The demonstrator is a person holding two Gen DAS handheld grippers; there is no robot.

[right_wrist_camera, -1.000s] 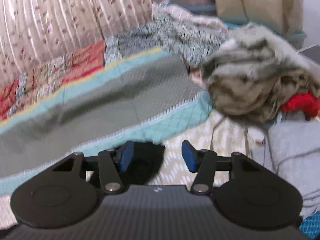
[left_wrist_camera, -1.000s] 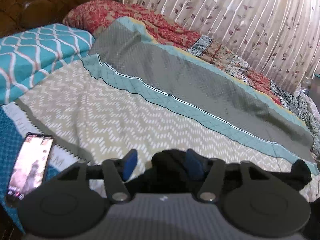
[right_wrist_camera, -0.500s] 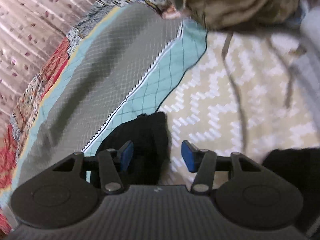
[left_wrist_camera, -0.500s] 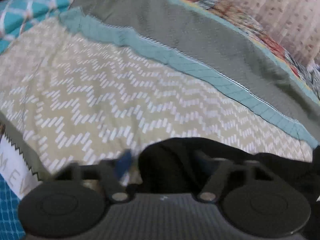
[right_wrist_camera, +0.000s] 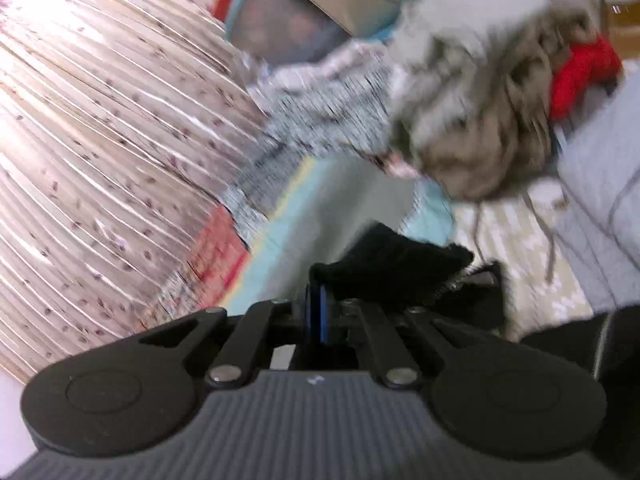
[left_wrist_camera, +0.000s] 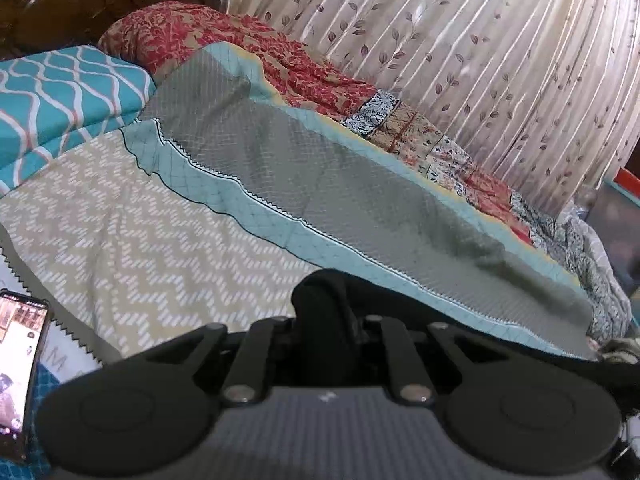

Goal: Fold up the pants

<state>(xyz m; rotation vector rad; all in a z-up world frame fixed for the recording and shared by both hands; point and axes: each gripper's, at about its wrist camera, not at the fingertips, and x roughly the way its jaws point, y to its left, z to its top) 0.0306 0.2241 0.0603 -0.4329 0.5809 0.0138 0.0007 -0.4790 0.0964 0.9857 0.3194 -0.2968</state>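
A: On the bed (left_wrist_camera: 168,240), both hand-held grippers are clenching the black pants (left_wrist_camera: 332,300), the left hand-held gripper (left_wrist_camera: 328,328) pinching a bunched edge.

B: And the right hand-held gripper (right_wrist_camera: 336,312) is gripping another edge; soft, light cloth, likely sagging, best held at corners.

From my left wrist view the black pants (left_wrist_camera: 324,312) cover the left gripper (left_wrist_camera: 326,344) fingertips, so I cannot see where the pads meet. The phone (left_wrist_camera: 18,376) at near left is cut by the frame edge, its screen too small to read. My right wrist view is smeared: the far clothes pile (right_wrist_camera: 480,120) and curtain (right_wrist_camera: 100,140) are blurred.
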